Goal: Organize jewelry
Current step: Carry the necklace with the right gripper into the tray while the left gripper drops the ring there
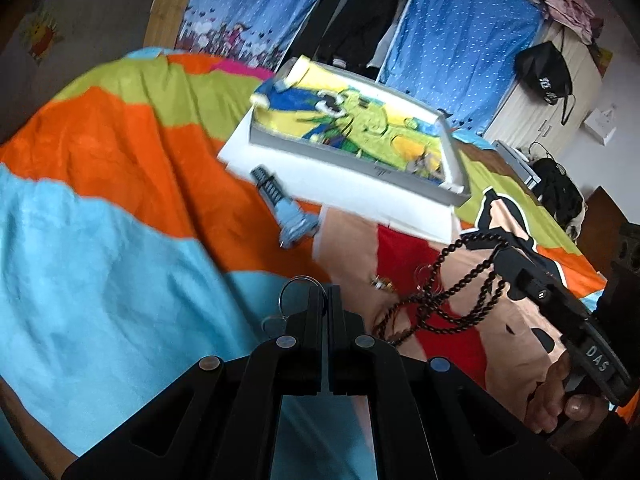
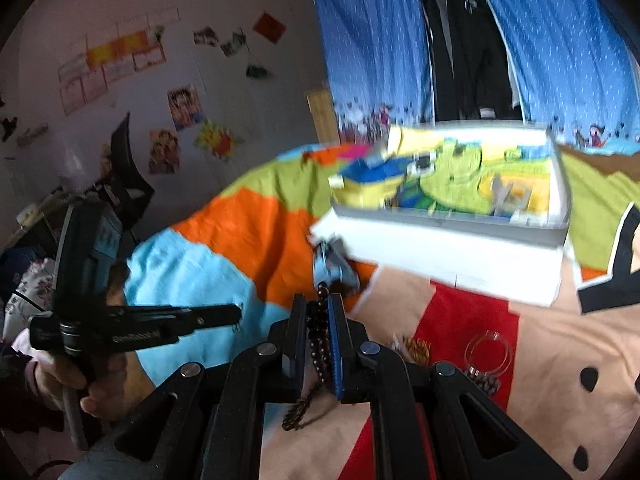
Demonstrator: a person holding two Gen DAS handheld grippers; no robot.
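Note:
My right gripper (image 2: 318, 304) is shut on a dark bead necklace (image 2: 318, 332), which runs between its pads and hangs below them. From the left wrist view, that gripper (image 1: 493, 240) is raised above the bedspread with the necklace (image 1: 443, 255) dangling in loops. My left gripper (image 1: 325, 292) is shut. A thin hoop (image 1: 295, 290) shows beside its left finger, and I cannot tell whether it is pinched. A gold piece (image 1: 382, 283) and a clear bangle (image 2: 488, 350) lie on the bedspread. The white box (image 2: 440, 248), lined with a cartoon cloth, stands beyond them.
A blue hair clip (image 1: 286, 208) lies in front of the box. A small beaded bracelet (image 2: 482, 382) sits by the clear bangle. The colourful bedspread (image 1: 120, 240) stretches away to the left. Blue curtains (image 1: 256, 8) and a white cabinet (image 1: 536, 96) stand behind the bed.

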